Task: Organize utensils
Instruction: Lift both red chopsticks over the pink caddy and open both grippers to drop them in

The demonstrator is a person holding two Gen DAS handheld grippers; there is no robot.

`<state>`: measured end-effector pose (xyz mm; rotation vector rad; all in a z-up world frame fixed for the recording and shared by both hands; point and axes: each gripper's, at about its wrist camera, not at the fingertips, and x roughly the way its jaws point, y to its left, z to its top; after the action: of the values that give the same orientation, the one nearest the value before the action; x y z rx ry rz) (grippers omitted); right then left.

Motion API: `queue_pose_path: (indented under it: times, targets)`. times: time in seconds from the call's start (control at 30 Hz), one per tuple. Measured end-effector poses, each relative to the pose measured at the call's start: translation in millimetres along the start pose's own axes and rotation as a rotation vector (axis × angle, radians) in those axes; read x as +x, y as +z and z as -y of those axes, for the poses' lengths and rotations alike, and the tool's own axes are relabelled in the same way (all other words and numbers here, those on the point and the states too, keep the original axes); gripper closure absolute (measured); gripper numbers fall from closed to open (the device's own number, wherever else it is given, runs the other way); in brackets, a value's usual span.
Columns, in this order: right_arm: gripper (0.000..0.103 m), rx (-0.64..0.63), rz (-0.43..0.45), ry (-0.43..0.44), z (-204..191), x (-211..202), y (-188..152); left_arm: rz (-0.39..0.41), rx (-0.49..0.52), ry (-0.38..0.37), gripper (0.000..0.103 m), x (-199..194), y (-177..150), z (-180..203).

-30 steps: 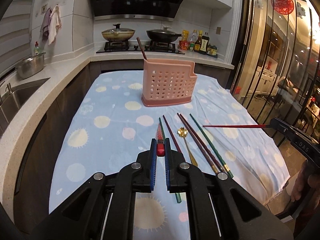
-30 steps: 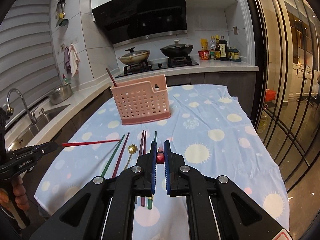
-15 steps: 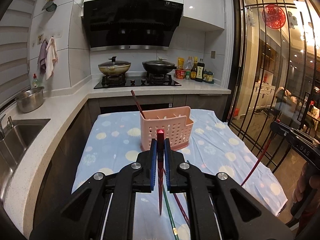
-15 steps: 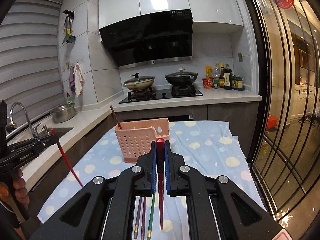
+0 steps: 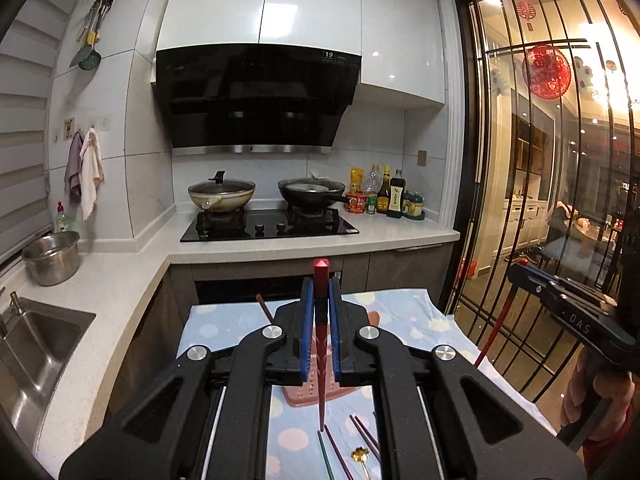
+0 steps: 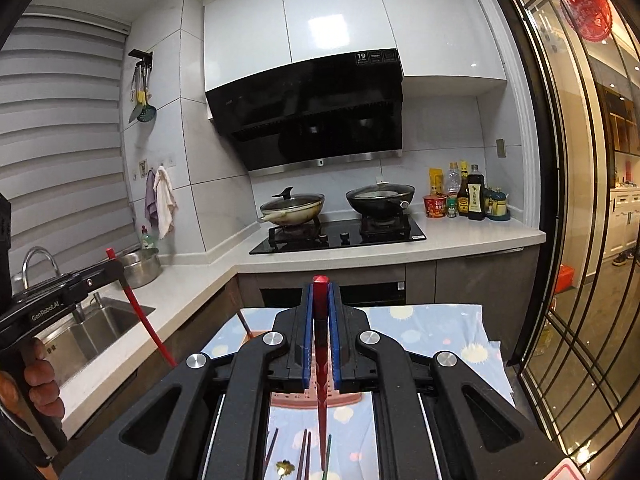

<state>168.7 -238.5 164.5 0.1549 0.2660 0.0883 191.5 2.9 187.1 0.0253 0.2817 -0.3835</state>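
In the left wrist view, the left gripper (image 5: pixel 320 320) is closed on a red chopstick (image 5: pixel 320 344), pinched near its blunt top between the blue pads so that the thin end hangs down toward the desk (image 5: pixel 404 304) with its blue spotted cloth; held this way, the tip can be aimed downward into a slot. Mostly hidden behind the jaws sits the pink utensil basket (image 5: pixel 304 396), with one dark chopstick (image 5: pixel 264 307) already leaning out of it, and below, on the cloth, lie the loose chopsticks (image 5: pixel 360 432) and a small gold spoon (image 5: pixel 360 456), not yet sorted. At the right edge the other handheld gripper (image 5: pixel 516 276) also carries a red chopstick, slanting down from its jaws. In the right wrist view, the right gripper (image 6: pixel 320 320) is likewise clamped on its own red chopstick (image 6: pixel 321 360), again gripped high with the point hanging over the basket (image 6: pixel 316 398), whose rim shows just under the jaws. More chopsticks (image 6: pixel 306 452) and the spoon (image 6: pixel 285 467) rest on the cloth nearer the camera. At the left, a hand (image 6: pixel 38 384) holds the left gripper (image 6: pixel 118 268), its red chopstick angled down toward the desk. Both sticks seem raised above the basket, ready, I judge, to be lowered in tip first as a pair.
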Motion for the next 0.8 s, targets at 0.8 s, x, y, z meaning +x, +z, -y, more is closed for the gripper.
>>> queue_pose_path:
  times: [0.8]
  targets:
    - [0.096, 0.047, -0.09, 0.041, -8.3, 192.7, 26.5, -0.11, 0.026, 0.042, 0.096, 167.0, 22.9, -13.1]
